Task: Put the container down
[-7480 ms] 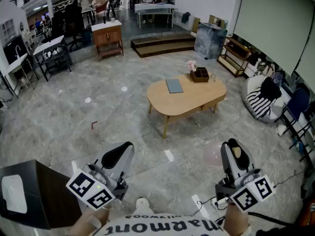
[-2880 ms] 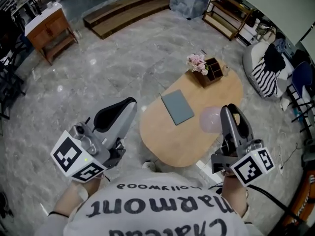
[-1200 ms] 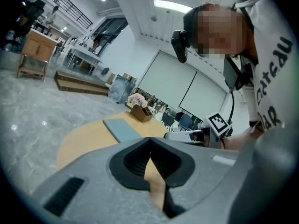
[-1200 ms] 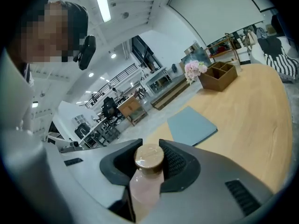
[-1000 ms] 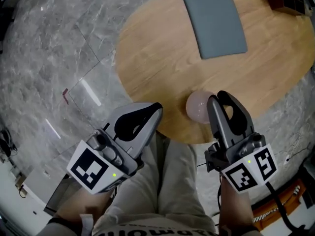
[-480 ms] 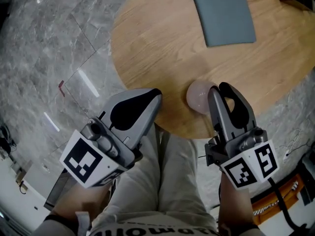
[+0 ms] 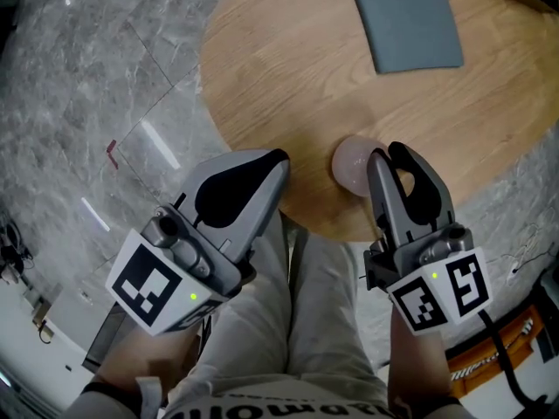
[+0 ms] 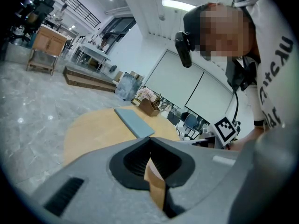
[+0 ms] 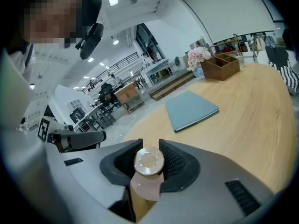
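Right tongs (image 7: 388, 157) grip a round, translucent pink container (image 9: 148, 162) — left tongs (image 8: 149, 141) pressed together, empty.

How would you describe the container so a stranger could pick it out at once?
Find the oval wooden table; at its near edge the right gripper is clamped on the container. It is small, rounded and pale pink, unlike the flat grey folder farther back.

Left gripper (image 7: 269, 161), jaws together; right gripper (image 7: 389, 161), jaws tight on container (image 7: 349, 166).
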The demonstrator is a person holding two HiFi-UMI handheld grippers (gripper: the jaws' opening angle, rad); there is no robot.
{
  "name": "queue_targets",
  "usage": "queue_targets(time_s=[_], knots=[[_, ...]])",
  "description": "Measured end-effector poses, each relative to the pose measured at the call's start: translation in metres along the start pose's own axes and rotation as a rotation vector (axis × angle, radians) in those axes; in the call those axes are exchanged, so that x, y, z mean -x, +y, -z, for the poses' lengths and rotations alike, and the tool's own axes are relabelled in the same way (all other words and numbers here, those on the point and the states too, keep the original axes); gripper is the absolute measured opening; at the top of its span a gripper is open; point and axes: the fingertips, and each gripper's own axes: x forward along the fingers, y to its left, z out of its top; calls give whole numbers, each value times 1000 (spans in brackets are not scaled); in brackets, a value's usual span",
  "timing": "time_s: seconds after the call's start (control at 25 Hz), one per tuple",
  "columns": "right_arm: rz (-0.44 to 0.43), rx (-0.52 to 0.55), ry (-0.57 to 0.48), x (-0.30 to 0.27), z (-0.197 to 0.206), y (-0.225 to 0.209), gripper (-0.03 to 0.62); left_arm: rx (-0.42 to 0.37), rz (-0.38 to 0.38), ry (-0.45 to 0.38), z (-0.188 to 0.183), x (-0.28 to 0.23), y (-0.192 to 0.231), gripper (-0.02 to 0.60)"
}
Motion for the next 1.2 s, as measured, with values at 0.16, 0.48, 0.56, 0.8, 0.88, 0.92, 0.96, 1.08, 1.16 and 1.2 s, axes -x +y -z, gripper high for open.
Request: queue_targets(time_s=[0.16, 0.48, 0.56, 0.8, 0.88, 0.92, 0.96, 1.08, 1.16, 1.2], knots=[[3, 68, 8, -1, 5, 6, 112, 21, 11, -20, 0, 0, -2, 15], [-2, 107, 12, -4, 13, 18, 112, 3, 5, 15, 7, 2, 0, 15], [-5, 122, 13, -5, 14, 21, 112, -4, -1, 18, 6, 2, 1, 15], [8, 149, 8, -6, 15, 24, 112, -25, 5, 66, 13, 4, -2, 15], [10, 155, 8, -7, 17, 25, 113, -24, 3, 73, 15, 5, 0, 15], [11, 153, 7, -7, 17, 26, 114, -26, 2, 72, 15, 5, 1, 15], [11, 147, 5, -7, 18, 26, 114, -26, 3, 71, 14, 5, 1, 15], [14, 126, -8, -7, 17, 27, 118, -21, 21, 37, 7, 1, -2, 15], [15, 128, -11, -8, 18, 28, 120, -22, 27, 32, 5, -1, -3, 15], [14, 134, -9, -9, 19, 29, 121, -20, 30, 28, 4, -1, -4, 15]])
